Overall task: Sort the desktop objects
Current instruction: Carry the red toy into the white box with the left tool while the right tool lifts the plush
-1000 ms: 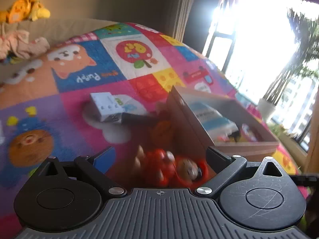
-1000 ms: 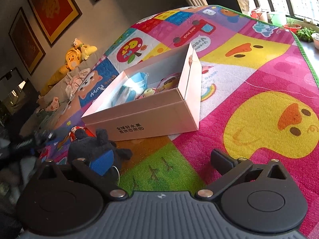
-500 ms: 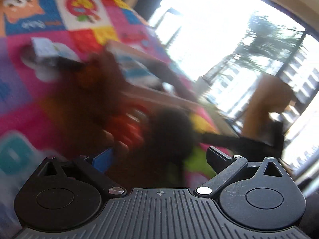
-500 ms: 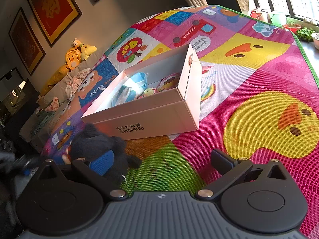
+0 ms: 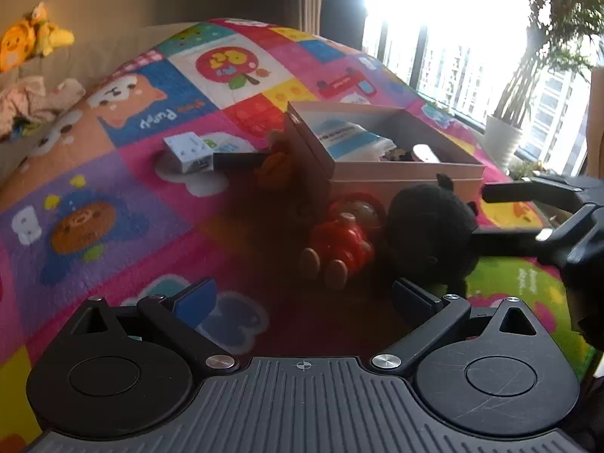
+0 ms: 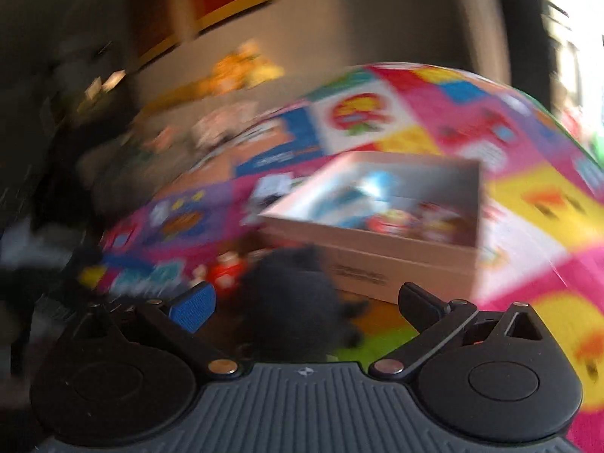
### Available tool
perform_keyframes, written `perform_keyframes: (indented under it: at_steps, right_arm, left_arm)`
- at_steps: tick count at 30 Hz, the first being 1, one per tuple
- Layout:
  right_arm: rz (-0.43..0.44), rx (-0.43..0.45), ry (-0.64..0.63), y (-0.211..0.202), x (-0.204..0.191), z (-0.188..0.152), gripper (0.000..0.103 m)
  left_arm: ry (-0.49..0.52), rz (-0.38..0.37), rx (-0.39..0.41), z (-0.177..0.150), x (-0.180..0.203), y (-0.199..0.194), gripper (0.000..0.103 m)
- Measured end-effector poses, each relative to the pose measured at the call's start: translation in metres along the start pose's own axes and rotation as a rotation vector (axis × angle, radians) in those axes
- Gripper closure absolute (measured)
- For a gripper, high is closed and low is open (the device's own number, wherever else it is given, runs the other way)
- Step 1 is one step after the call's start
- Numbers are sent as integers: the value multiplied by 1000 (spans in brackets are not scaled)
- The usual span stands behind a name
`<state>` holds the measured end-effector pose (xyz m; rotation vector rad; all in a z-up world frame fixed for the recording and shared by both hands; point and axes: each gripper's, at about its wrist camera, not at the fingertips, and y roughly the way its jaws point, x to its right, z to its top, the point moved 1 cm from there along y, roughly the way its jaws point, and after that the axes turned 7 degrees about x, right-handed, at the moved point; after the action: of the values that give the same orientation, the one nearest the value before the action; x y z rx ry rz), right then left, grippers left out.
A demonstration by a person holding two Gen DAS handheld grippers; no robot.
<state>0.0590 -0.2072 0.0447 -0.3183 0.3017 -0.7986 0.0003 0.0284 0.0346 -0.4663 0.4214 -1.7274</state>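
Both grippers are spread wide and empty; the left gripper [image 5: 302, 298] faces the red toy [image 5: 341, 243]; the right gripper [image 6: 305, 302] frames the black plush [image 6: 292, 294] beside the cardboard box [image 6: 396, 264] on the play mat [image 5: 113, 188].

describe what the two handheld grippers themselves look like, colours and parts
Both the left gripper and the right gripper match: a ribbed grey body, two round black discs, black linkage arms with silver pivot screws, a small crosshair mark, a blue pad on one finger. No cables or sleeves show.
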Motion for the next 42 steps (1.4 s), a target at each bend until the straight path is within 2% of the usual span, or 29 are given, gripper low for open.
perform_keyframes:
  at_steps: [3,4,5,6,7,11,15,16,18,20,23,29,32,35,36,39,42]
  right_arm:
    - [-19,-49,-131,26,-20,-2,0]
    - [-32,-57,-148,33,-21,-4,8]
    - [-50,-70,-154,39,-20,-6,28]
    - [-53,-97,-150,44,-18,-7,33]
    - [-44,-124,-131,45,-16,-6,33]
    - [-78,-90,-47,16,-7,1,33]
    - [-69,-85,95,-19,10,11,33]
    - [-72,-87,124,-26,14,12,33]
    - [-85,-97,158,-35,19,13,33]
    - [-111,-110,161,-42,22,10,33]
    - [-128,-141,152,-44,21,3,33]
    - [-109,-165,140,-49,17,0,34]
    - [-109,-88,110,-65,18,20,34]
    - [-100,68,123,-93,30,63,34]
    - [-92,122,146,-103,36,76,34]
    - [-109,234,187,-118,50,101,34]
    - [-135,274,182,-117,56,104,34]
  left_arm:
    - [17,-17,3,3,-1,4,1]
    - [26,-17,5,4,-1,5,1]
    - [41,-15,8,6,1,9,1]
    - [56,-13,11,8,4,12,1]
    - [69,-13,15,10,7,13,1]
    - [122,-14,9,15,22,39,1]
    - [121,-39,-10,20,35,66,2]
    - [120,-44,-17,20,37,71,5]
    - [134,-37,-37,20,43,80,28]
    - [139,-22,-47,19,46,86,28]
    - [153,1,-45,16,47,86,37]
    - [256,-22,20,17,65,45,37]
    - [304,-50,124,43,74,20,37]
    - [451,-18,282,75,87,8,37]
    - [487,-7,308,82,91,12,37]
    - [572,-13,325,96,104,38,37]
    - [689,-34,298,99,118,74,34]
